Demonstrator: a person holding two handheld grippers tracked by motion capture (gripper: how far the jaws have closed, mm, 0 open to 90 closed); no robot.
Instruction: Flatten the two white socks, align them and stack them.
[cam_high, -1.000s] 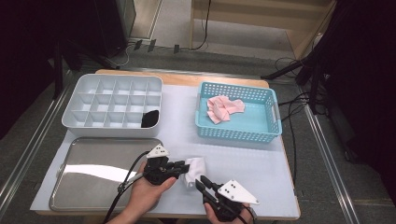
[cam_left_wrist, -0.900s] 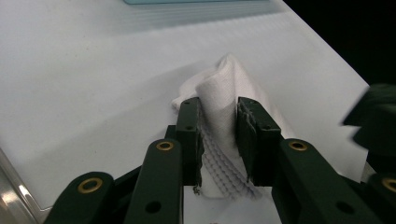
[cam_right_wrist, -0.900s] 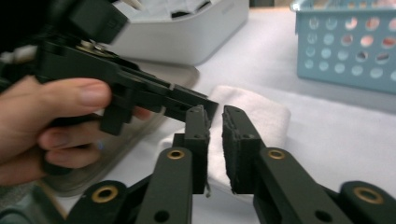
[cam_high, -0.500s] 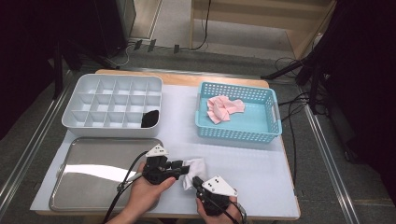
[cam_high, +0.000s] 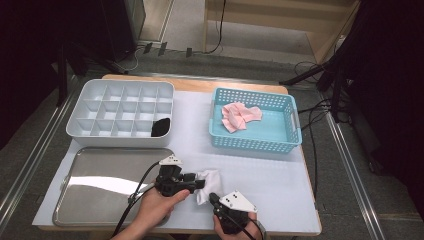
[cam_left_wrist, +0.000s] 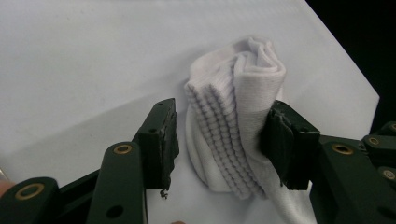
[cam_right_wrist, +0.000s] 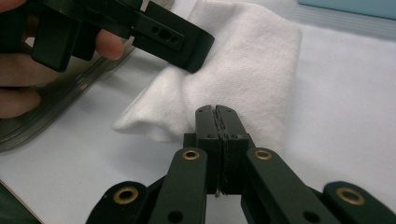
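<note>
While the left tool (cam_left_wrist: 219, 140) gapes around a white sock (cam_left_wrist: 238, 121), the right tool (cam_right_wrist: 217, 114) is closed.

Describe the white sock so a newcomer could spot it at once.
Start at the steel tray at the table's near left. Just right of it, on the white mat, lies the folded white sock, between the left tool and the right tool. The other cloth pieces are pink or black and sit in containers.

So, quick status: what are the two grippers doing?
Left gripper just opening, white sock between its jaws. Right gripper shut at sock's edge. Nothing in the way.
</note>
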